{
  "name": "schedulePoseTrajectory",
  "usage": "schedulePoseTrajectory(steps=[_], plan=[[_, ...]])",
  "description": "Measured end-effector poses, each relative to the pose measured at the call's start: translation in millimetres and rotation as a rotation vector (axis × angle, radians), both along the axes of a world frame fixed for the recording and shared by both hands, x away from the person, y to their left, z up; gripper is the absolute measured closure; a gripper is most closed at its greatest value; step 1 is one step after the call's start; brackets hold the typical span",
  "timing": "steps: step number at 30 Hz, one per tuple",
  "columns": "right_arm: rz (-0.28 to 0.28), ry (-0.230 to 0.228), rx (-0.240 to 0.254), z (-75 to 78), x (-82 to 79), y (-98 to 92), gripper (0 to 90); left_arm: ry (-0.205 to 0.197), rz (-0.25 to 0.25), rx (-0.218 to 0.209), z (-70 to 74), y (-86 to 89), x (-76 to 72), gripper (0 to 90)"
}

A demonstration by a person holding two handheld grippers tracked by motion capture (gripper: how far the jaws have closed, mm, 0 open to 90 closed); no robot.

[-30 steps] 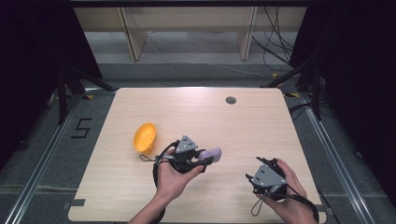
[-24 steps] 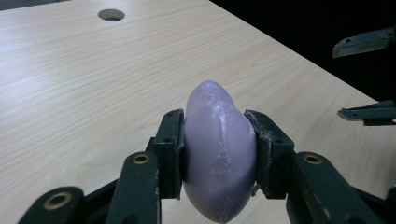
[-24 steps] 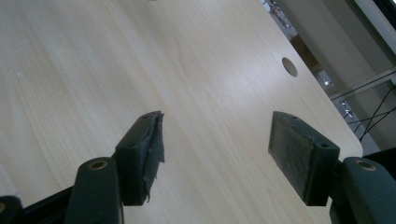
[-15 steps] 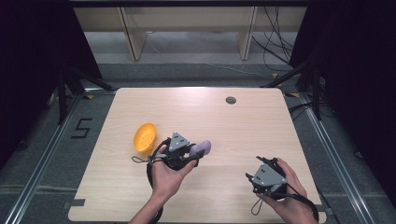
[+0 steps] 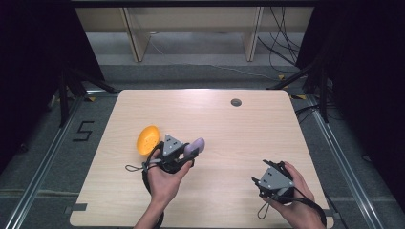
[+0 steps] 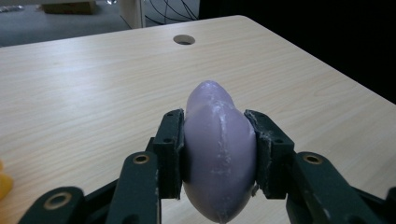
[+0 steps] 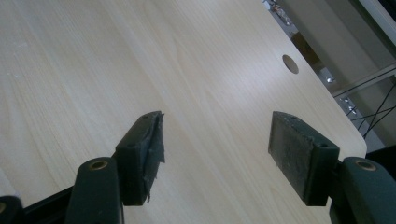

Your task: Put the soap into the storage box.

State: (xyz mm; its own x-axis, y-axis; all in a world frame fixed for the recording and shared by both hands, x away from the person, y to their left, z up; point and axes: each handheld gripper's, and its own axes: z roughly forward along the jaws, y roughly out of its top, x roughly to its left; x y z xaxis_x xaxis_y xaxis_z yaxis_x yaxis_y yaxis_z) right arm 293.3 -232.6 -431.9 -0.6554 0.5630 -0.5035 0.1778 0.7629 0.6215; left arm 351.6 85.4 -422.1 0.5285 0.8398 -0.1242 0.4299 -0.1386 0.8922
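left gripper (image 5: 190, 149) clamps the purple oval object (image 6: 218, 151) above the table (image 5: 248, 133), just right of the orange bowl (image 5: 147, 139); right gripper (image 7: 217, 156) released, near right.

Bowl (image 5: 147, 140) sits on table (image 5: 229, 129), left of centre, nearer left edge. Left gripper (image 5: 187, 151) w/ soap-shaped piece (image 5: 195, 146) just right of bowl, above the surface. Right gripper (image 5: 267, 175) near front right corner. Cable hole (image 5: 236, 102) by back edge, right of centre.
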Motion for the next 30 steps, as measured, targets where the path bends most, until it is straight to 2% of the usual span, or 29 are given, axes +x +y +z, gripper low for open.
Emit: schedulePoseTrajectory(steps=[2,5,8,14,30], plan=[[0.0,0.001,0.001,-0.2,0.0,-0.1,36.2,0.0,0.014,-0.008,0.2,0.5,-1.8,58.7],[0.001,0.007,0.005,-0.2,-0.3,-0.5,36.2,-0.025,0.038,0.0,-0.1,4.9,-6.4,58.7],[-0.007,0.007,0.011,-0.6,-0.6,-0.5,36.2,-0.024,0.053,0.0,-1.5,7.9,-8.5,58.7],[0.001,-0.005,0.007,-0.7,0.6,-0.7,36.2,-0.032,0.083,0.0,-3.4,16.4,-8.6,58.7],[0.0,0.013,0.003,-1.5,3.0,-1.7,36.0,-0.053,0.186,-0.028,0.1,46.8,-7.2,58.7]])
